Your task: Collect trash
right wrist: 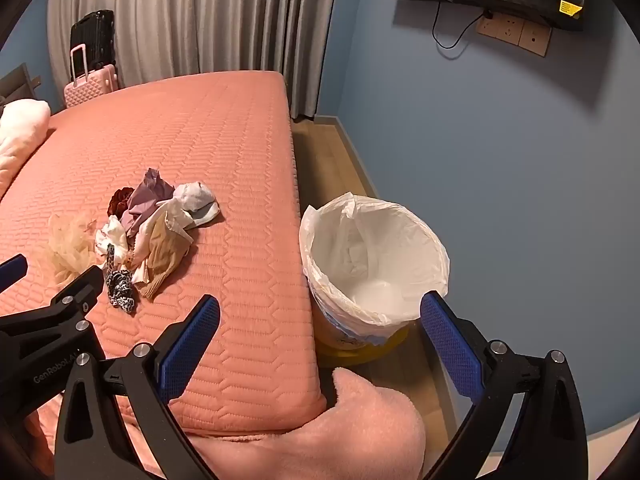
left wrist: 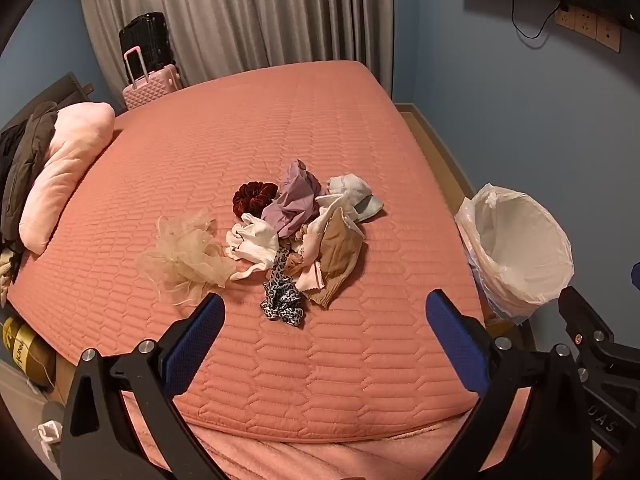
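Note:
A heap of small cloth scraps (left wrist: 308,224) lies in the middle of the pink quilted bed (left wrist: 260,128): a dark red scrunchie (left wrist: 253,197), a lilac piece (left wrist: 296,200), white and beige bits, a leopard-print scrunchie (left wrist: 282,300) and a cream tulle puff (left wrist: 188,256). My left gripper (left wrist: 324,312) hovers open just short of the leopard scrunchie, nothing between its blue pads. The same heap (right wrist: 152,232) appears in the right wrist view. My right gripper (right wrist: 320,316) is open over the bed's edge, beside the white-lined bin (right wrist: 376,264), which looks empty.
The bin (left wrist: 516,248) stands on the wooden floor in the narrow gap between bed and blue wall (right wrist: 500,160). Pink pillow (left wrist: 64,172) and dark clothes lie at the left. Suitcases (left wrist: 148,64) stand by the grey curtain. A pink blanket (right wrist: 360,432) hangs at the near corner.

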`<state>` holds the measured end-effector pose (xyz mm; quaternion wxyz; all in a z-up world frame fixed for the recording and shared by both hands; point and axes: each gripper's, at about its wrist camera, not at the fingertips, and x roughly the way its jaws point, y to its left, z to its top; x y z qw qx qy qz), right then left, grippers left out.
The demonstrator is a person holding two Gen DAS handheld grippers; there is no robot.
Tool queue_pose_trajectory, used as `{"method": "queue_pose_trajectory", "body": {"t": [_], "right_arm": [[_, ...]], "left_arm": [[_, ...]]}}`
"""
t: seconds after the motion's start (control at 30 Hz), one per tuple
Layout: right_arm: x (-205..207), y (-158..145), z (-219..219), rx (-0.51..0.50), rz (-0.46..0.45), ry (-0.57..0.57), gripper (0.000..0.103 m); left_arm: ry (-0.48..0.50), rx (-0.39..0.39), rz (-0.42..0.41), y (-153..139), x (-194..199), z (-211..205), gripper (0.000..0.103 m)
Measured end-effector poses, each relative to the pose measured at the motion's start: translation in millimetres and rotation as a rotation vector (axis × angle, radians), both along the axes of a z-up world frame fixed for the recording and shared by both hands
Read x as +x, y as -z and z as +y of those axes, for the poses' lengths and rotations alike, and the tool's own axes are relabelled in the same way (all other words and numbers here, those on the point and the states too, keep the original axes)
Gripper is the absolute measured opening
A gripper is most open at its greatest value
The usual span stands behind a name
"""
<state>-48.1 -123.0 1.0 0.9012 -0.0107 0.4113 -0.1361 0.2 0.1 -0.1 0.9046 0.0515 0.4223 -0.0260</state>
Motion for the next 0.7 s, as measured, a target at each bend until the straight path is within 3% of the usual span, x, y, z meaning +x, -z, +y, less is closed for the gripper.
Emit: {"method": "queue_pose_trajectory", "body": {"t": [0.7], "right_arm": [[-0.1,0.7,-7.6,0.018,-0.001,0.006,0.097]], "left_arm": [[0.010,0.005,-0.013,-3.7,-1.7,-5.8,0.096]]}}
